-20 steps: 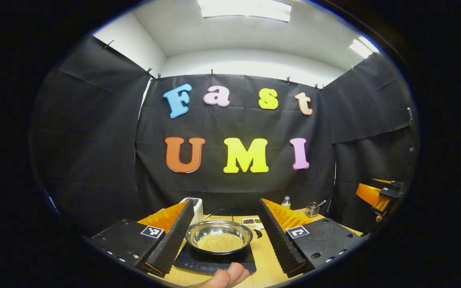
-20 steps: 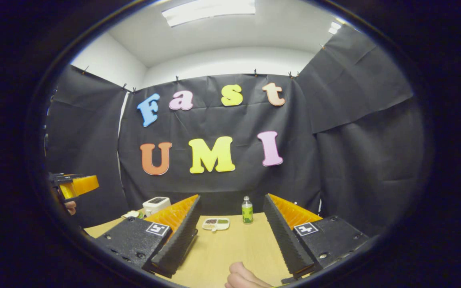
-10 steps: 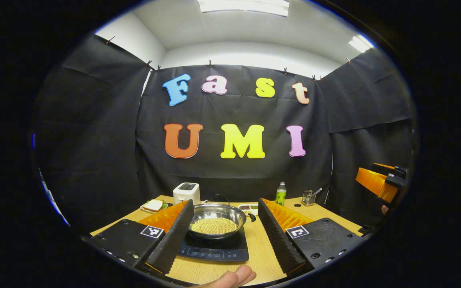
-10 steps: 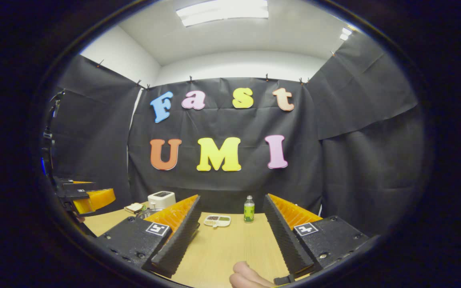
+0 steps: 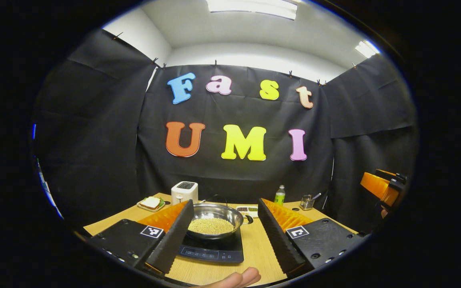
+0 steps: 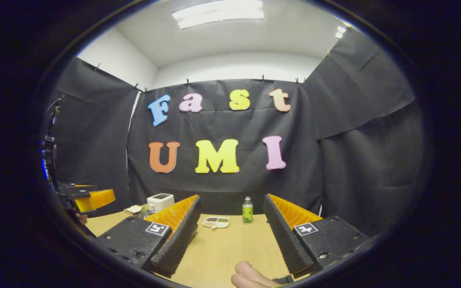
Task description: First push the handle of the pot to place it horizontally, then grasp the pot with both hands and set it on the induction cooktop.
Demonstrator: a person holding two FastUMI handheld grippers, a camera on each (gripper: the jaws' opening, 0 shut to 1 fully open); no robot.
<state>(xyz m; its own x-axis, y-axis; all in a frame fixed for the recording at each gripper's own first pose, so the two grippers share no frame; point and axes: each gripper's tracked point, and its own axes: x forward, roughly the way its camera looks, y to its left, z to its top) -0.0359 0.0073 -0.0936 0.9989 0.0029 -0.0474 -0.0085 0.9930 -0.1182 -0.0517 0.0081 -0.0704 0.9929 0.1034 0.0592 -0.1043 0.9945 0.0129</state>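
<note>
A steel pot [image 5: 213,219] holding yellowish grains sits on the black induction cooktop [image 5: 210,251] in the left gripper view. A small dark handle stub [image 5: 249,219] sticks out of its right side. My left gripper [image 5: 225,206] is open, its fingers standing either side of the pot without touching it. That gripper's orange finger [image 6: 90,199] also shows at the left edge of the right gripper view. My right gripper [image 6: 231,199] is open over bare tabletop, holding nothing; it appears at the far right [image 5: 380,188] in the left gripper view.
On the wooden table [image 6: 230,248], a white toaster [image 5: 184,192] and a sandwich plate [image 5: 150,203] stand back left. A compartment tray [image 6: 216,222], a green bottle [image 6: 247,210] and a utensil cup [image 5: 305,202] line the back. A thumb [image 5: 234,278] shows below.
The left gripper has drawn back and away from the pot, which now looks smaller and farther off on the cooktop. The right gripper has hardly moved.
</note>
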